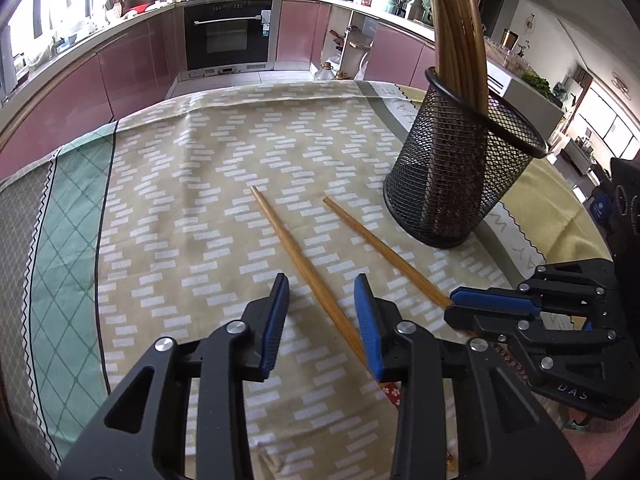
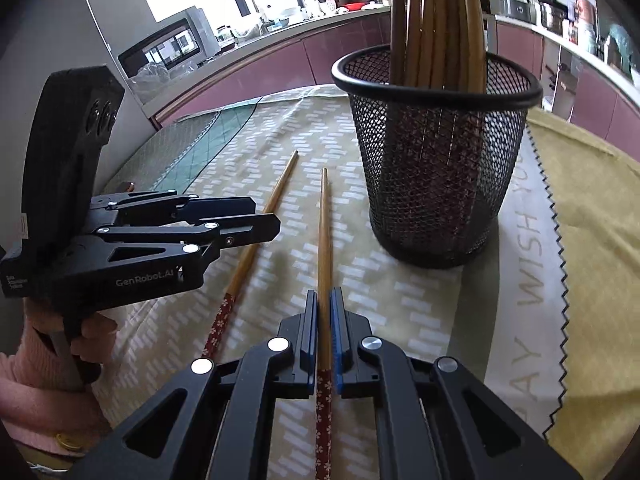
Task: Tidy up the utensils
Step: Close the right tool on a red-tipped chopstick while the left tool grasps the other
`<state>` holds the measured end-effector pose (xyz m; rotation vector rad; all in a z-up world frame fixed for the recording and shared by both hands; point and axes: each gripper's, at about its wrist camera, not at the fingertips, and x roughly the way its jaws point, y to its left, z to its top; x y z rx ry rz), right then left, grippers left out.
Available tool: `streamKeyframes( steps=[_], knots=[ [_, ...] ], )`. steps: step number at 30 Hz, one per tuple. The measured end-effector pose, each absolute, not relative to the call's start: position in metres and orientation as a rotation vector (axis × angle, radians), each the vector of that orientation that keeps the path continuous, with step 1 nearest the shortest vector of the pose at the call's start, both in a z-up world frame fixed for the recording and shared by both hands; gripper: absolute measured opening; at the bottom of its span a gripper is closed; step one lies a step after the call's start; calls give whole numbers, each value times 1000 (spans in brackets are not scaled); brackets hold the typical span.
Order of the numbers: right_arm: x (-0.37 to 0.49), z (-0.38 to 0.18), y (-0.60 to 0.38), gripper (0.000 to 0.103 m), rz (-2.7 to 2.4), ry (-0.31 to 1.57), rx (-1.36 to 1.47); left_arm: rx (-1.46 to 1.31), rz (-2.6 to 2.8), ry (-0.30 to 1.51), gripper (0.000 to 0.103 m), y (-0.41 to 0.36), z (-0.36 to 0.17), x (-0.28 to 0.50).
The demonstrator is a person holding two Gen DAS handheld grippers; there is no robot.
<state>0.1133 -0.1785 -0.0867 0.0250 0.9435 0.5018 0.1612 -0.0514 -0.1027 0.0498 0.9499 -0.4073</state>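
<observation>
Two wooden chopsticks with red patterned handles lie on the tablecloth. My left gripper (image 1: 322, 282) is open, its jaws on either side of the left chopstick (image 1: 296, 258). My right gripper (image 2: 323, 300) is shut on the right chopstick (image 2: 325, 248), which still rests low on the cloth; it also shows in the left wrist view (image 1: 384, 250). A black mesh holder (image 1: 456, 168) with several chopsticks standing in it is just beyond, to the right; the right wrist view shows it close ahead (image 2: 436, 160).
A patterned tablecloth (image 1: 180, 184) covers the table. Kitchen cabinets and an oven (image 1: 230, 32) stand beyond the table's far edge. My left gripper's body (image 2: 132, 240) sits to the left in the right wrist view.
</observation>
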Motion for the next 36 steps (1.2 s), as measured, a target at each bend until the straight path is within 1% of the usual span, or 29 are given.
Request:
streamKeyframes(
  steps=[2,3,5,11,14,18,22,25,27,29,34,36],
  knots=[
    [115,-87,-175,7,498,937,10,56,-398,949,27,-52,-103,163],
    [116,-87,-173,8,494,931,-4,57,-390,948,22,-52,-104,165],
    [119,-87,-167,9,489,924,-23,57,-380,948,17,-52,-104,168],
    [124,-85,-162,10,485,909,-50,55,-362,938,13,-53,-104,165],
    [124,-85,-164,6,490,911,-30,41,-356,937,11,-51,-102,159],
    [121,-84,-174,6,499,913,8,50,-359,936,8,-49,-99,148],
    [116,-80,-179,6,541,913,53,56,-382,943,7,-47,-97,136],
    [113,-80,-177,6,566,917,59,71,-394,948,10,-45,-97,130],
    [111,-81,-176,6,572,920,48,86,-382,949,21,-45,-98,130],
    [112,-82,-172,6,560,925,27,86,-377,962,24,-45,-100,132],
    [114,-84,-163,11,526,916,-38,104,-365,953,23,-49,-102,136],
    [114,-84,-159,11,516,909,-55,108,-352,948,18,-50,-102,136]
  ],
)
